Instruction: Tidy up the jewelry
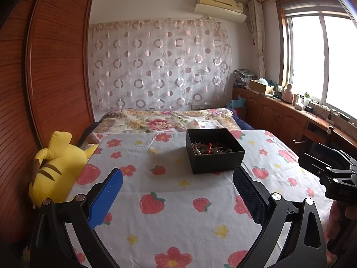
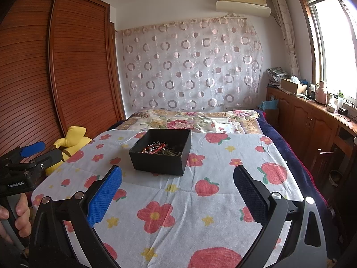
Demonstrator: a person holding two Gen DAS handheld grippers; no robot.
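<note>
A black open box stands on a white cloth with strawberries and flowers. Tangled jewelry, red beads and pale chains, lies inside it. The box also shows in the right wrist view with the jewelry in it. My left gripper is open and empty, short of the box. My right gripper is open and empty, also short of the box. The right gripper shows at the right edge of the left wrist view; the left gripper shows at the left edge of the right wrist view.
A yellow plush toy lies at the cloth's left edge against a wooden wardrobe. A floral quilt lies behind the box. Wooden cabinets with clutter run under the window on the right.
</note>
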